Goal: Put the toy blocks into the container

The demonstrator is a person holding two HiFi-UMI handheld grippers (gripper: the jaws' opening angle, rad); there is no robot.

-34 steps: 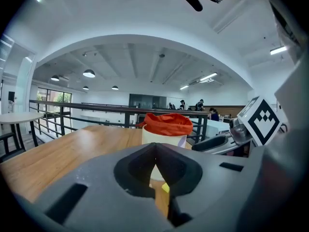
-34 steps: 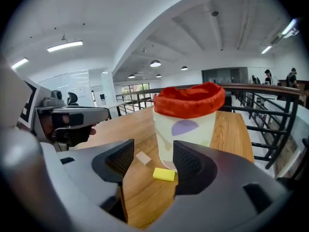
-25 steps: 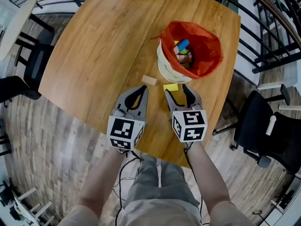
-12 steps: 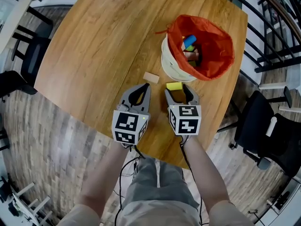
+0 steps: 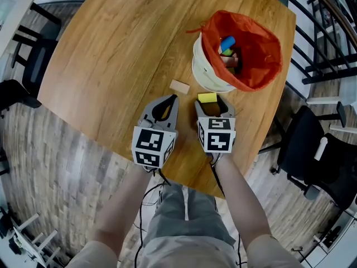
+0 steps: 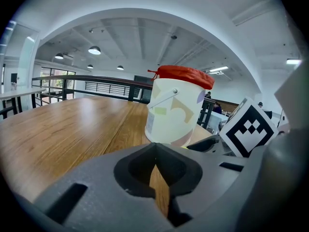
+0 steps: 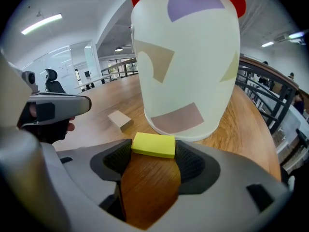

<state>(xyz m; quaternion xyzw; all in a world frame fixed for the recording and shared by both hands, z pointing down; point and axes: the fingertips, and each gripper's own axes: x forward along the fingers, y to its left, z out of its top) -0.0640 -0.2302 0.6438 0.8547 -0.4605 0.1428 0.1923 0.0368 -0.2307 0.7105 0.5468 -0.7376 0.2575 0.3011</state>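
On the round wooden tabletop (image 5: 111,49), a white bucket (image 5: 207,78) is standing near the far right edge. It is looking smooth like plastic, with pale colored shapes printed on its side. A crinkly red bag (image 5: 254,43) is lining it and folding over the rim. Some toy blocks are lying inside, and a blue block (image 5: 227,42) is showing on top.

A flat yellow block (image 5: 207,97) with soft, rounded corners is lying on the tabletop just beside the foot of the bucket. The right tool (image 5: 212,101) is pointing down at it. Its gray jaws have just been opening and are standing wide apart. The yellow block (image 7: 153,145) is sitting right between their tips, with shiny wood showing behind it. The jaws are not squeezing it.

A small tan block (image 5: 179,86), plain wood and box-shaped, is lying to the left of the yellow one. It is sitting a little ahead of the left tool (image 5: 173,97), not touching it. The left tool's jaws are pressing together at the tips with nothing between them. The two tools are hanging side by side above the near edge.
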